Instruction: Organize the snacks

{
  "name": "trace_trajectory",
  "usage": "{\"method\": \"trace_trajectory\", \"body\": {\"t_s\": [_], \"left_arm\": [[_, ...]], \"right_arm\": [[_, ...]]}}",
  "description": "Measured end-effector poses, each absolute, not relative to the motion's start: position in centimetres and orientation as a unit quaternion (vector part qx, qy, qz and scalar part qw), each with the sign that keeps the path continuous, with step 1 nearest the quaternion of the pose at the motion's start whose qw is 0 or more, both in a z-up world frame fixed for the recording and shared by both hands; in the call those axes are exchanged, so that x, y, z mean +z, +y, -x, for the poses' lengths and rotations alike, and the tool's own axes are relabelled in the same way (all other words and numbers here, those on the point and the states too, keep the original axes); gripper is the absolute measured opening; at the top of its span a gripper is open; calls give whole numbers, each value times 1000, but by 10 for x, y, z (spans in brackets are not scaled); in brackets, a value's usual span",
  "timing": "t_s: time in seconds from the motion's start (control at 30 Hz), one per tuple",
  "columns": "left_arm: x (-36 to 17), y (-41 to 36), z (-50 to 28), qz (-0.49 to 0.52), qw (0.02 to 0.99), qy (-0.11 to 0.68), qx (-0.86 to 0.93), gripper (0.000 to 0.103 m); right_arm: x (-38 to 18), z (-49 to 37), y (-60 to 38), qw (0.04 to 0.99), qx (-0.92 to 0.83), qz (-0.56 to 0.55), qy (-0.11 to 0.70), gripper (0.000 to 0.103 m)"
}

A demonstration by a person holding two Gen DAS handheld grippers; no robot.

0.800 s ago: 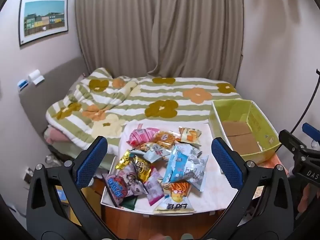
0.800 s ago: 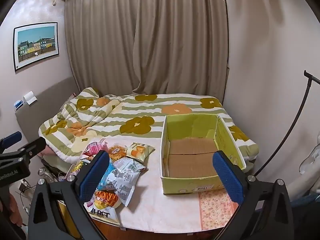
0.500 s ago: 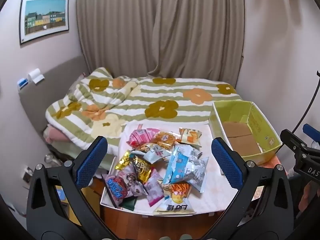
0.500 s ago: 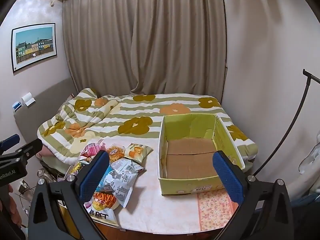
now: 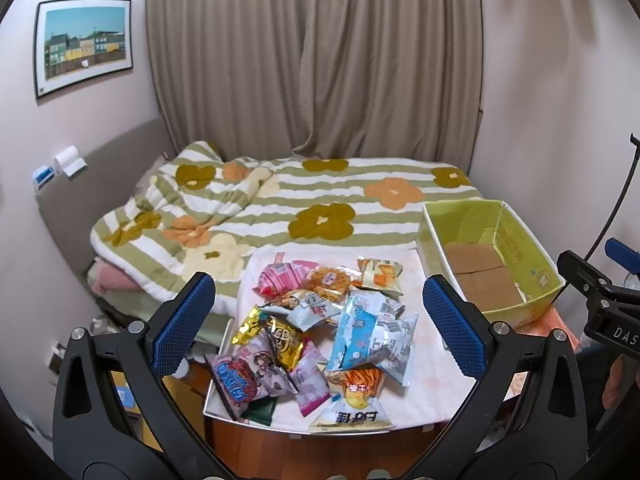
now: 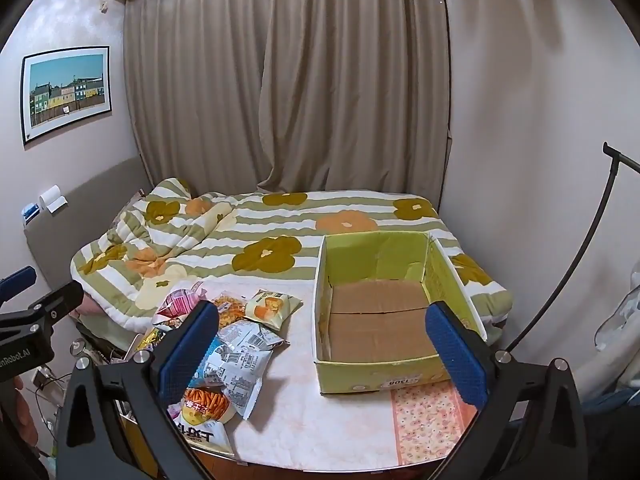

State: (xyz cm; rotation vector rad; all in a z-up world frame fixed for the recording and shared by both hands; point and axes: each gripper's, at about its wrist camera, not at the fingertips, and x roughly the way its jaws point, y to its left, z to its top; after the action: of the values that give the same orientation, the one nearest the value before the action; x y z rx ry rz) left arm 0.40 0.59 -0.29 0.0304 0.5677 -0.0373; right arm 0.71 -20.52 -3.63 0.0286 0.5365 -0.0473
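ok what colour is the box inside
Yellow-green walls with a plain brown cardboard floor; the box shows best in the right wrist view.

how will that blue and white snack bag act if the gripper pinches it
The blue and white bag looks puffed and crinkled, so probably light and squashy. Its glossy film may slip unless pinched at the sealed edge. It overlaps the orange bag, which might shift.

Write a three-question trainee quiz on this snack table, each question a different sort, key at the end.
1. True or false: the green cardboard box already holds snacks.
2. Multiple choice: the snack pile lies (A) inside the box, (B) on the table left of the box, (C) on the bed.
3. Fill in: both the left tongs and the right tongs are ____ and hold nothing.

Key: 1 false; 2 B; 3 open.
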Motion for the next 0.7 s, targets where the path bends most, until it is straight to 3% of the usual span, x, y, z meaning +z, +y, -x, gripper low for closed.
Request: {"method": "trace_trajectory", "body": {"t_s": [0.7], "left_arm": [[-5,9,-4,-14,959,283,-14,103]], "right_arm": [[-34,-7,-202,964,-26,-12,264,103]]}}
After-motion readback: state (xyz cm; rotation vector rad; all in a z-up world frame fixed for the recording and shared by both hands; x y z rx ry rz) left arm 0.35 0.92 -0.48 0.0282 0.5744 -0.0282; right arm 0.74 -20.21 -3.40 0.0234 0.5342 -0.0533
